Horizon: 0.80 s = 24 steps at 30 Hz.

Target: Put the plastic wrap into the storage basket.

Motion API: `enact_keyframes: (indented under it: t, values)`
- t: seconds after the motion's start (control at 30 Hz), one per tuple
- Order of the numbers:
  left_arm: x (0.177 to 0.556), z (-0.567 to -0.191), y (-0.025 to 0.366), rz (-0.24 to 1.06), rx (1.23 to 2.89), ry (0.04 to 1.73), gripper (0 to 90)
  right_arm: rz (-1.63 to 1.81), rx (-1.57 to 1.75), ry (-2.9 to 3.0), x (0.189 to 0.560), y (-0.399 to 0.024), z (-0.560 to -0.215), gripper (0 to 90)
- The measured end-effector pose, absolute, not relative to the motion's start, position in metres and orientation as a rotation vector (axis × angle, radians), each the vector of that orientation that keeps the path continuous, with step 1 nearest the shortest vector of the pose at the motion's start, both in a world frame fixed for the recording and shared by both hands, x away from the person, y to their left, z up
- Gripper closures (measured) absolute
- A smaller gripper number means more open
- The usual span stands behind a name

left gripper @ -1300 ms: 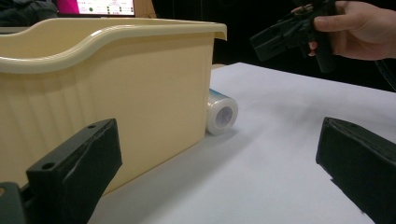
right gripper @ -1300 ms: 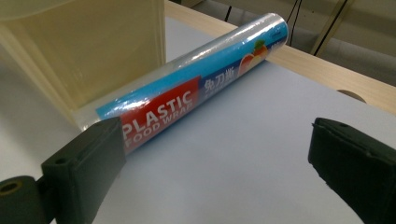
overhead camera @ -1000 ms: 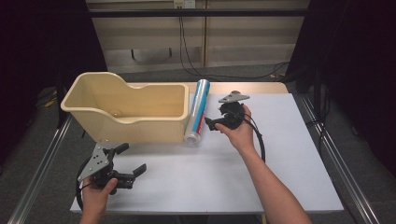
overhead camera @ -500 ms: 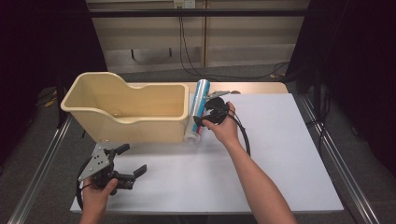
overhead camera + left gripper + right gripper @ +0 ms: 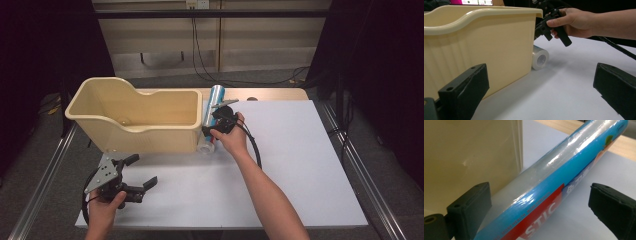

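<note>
Closing had just begun on our right gripper (image 5: 214,123): its fingers (image 5: 469,212) had narrowed a little yet stood wide on either side of the roll of plastic wrap (image 5: 554,182), not pressing it. We took that as the start of a grasp, with lifting the roll to come. The roll lay on the worktop (image 5: 300,165), touching the end wall of the beige bin (image 5: 135,112). Compared with a second earlier, our right hand had come in from beside the roll and dropped over its middle. Our left gripper (image 5: 131,175) rested near the worktop's front edge as before, fingers (image 5: 464,92) wide and empty.
</note>
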<state>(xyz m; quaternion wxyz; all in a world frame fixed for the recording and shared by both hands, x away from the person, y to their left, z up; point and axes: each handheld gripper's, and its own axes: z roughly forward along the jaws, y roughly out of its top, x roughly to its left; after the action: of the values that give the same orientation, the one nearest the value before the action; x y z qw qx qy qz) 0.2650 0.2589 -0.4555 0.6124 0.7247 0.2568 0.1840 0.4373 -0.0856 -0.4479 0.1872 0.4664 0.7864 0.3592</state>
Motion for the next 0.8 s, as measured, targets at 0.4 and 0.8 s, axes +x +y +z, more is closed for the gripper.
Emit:
enact_keyframes:
  t: [0.4, 0.8]
  values:
    - [0.266, -0.455, 0.259, 0.433, 1.679, 0.591, 0.1, 1.019, 1.341, 2.209, 0.44, -0.084, -0.45, 5.3]
    - [0.265, -0.456, 0.258, 0.435, 1.683, 0.594, 0.1, 0.923, 1.366, 2.195, 0.438, -0.108, -0.439, 7.6]
